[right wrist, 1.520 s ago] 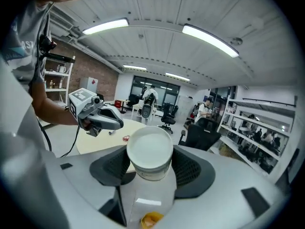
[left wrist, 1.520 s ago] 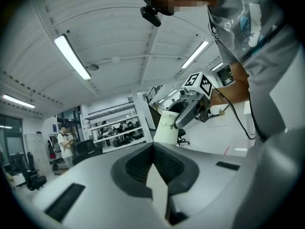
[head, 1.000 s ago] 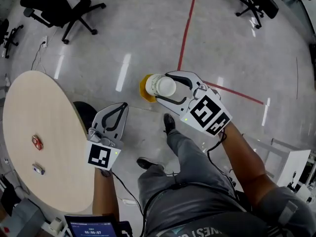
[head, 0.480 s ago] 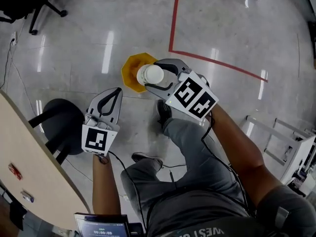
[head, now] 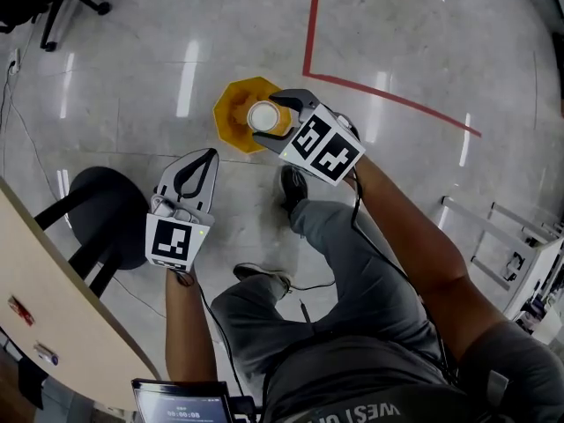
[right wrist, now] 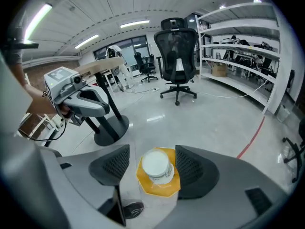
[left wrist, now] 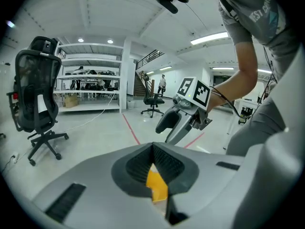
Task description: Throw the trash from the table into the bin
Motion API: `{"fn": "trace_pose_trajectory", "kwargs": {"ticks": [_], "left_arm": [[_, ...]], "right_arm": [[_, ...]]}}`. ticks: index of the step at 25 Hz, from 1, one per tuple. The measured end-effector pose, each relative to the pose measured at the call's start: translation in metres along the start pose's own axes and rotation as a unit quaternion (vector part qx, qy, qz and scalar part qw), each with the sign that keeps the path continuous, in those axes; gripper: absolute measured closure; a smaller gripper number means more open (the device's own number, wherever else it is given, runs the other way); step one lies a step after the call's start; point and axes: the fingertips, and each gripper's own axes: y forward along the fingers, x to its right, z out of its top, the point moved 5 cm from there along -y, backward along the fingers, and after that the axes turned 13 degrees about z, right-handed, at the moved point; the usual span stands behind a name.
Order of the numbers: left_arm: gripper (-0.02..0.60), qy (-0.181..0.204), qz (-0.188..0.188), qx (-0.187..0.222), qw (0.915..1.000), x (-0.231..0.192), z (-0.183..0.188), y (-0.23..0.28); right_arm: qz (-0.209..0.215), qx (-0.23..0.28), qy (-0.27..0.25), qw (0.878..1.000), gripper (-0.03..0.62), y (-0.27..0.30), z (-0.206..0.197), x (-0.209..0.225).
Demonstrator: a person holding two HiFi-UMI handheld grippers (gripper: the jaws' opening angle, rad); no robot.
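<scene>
My right gripper [head: 271,119] is shut on a white cup [head: 262,115] and holds it upright, straight above a yellow eight-sided bin [head: 231,122] on the floor. In the right gripper view the cup [right wrist: 155,166] sits between the ribbed pads with the bin [right wrist: 164,189] right under it. My left gripper [head: 208,155] hangs to the left of the bin, jaws shut with nothing in them. Through the slit below its tips [left wrist: 153,146] a strip of the bin [left wrist: 156,185] shows. Two small pieces of trash [head: 19,311] lie on the round wooden table [head: 62,324] at the lower left.
A black stool [head: 101,205] stands between the table and the bin. The person's shoe [head: 291,188] is just right of the bin. A red tape line [head: 310,33] runs across the grey floor. An office chair [right wrist: 177,56] and shelves [right wrist: 248,46] stand farther off.
Both grippers have come down toward the floor. The cup was beside the bin's rim and is now over its middle. The table has slid to the picture's left edge.
</scene>
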Motion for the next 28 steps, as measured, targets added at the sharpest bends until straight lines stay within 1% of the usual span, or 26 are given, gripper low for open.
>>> {"fn": "trace_pose_trajectory", "kwargs": {"ticks": [4, 8, 10, 11, 13, 15, 17, 18, 19, 20, 21, 23, 26, 28], "left_arm": [[0.538, -0.008, 0.005, 0.017, 0.9998, 0.001, 0.028, -0.02], [0.538, -0.005, 0.001, 0.037, 0.9993, 0.006, 0.068, -0.048], [0.538, 0.004, -0.004, 0.049, 0.9988, 0.011, 0.095, -0.066], [0.538, 0.011, -0.008, 0.048, 0.9988, 0.015, 0.108, -0.076], [0.538, 0.033, -0.018, 0.036, 0.9986, 0.021, 0.132, -0.097], [0.538, 0.057, -0.027, 0.04, 0.9972, 0.028, 0.16, -0.116], [0.538, 0.062, -0.029, 0.047, 0.9965, 0.035, 0.189, -0.136], [0.538, 0.058, -0.027, 0.05, 0.9967, 0.038, 0.204, -0.146], [0.538, 0.051, -0.022, 0.054, 0.997, 0.04, 0.218, -0.157], [0.538, 0.046, -0.015, 0.059, 0.9971, 0.042, 0.233, -0.168], [0.538, 0.044, -0.008, 0.065, 0.9969, 0.042, 0.247, -0.177], [0.538, 0.04, 0.009, 0.082, 0.9958, 0.041, 0.276, -0.196], [0.538, 0.01, 0.036, 0.113, 0.9929, 0.04, 0.316, -0.231], [0.538, 0.009, 0.049, 0.125, 0.9909, 0.042, 0.336, -0.26]], "right_arm": [[-0.011, -0.003, -0.006, 1.0, 0.309, -0.019, 0.019, -0.008], [-0.019, 0.023, 0.01, 1.0, 0.31, -0.054, 0.049, -0.023], [-0.027, 0.04, 0.019, 0.999, 0.31, -0.08, 0.065, -0.032], [-0.031, 0.047, 0.023, 0.998, 0.31, -0.094, 0.071, -0.036], [-0.035, 0.057, 0.03, 0.997, 0.31, -0.12, 0.083, -0.047], [-0.031, 0.07, 0.04, 0.996, 0.31, -0.146, 0.094, -0.06], [-0.03, 0.083, 0.047, 0.995, 0.312, -0.176, 0.105, -0.074], [-0.035, 0.089, 0.049, 0.994, 0.359, -0.193, 0.111, -0.081], [-0.043, 0.095, 0.05, 0.993, 0.448, -0.21, 0.117, -0.088], [-0.05, 0.103, 0.05, 0.992, 0.511, -0.226, 0.124, -0.095], [-0.055, 0.111, 0.05, 0.991, 0.548, -0.241, 0.132, -0.101], [-0.063, 0.126, 0.046, 0.989, 0.582, -0.267, 0.151, -0.112], [-0.065, 0.138, 0.033, 0.988, 0.583, -0.297, 0.182, -0.134], [-0.059, 0.143, 0.024, 0.988, 0.583, -0.312, 0.203, -0.156]]}}
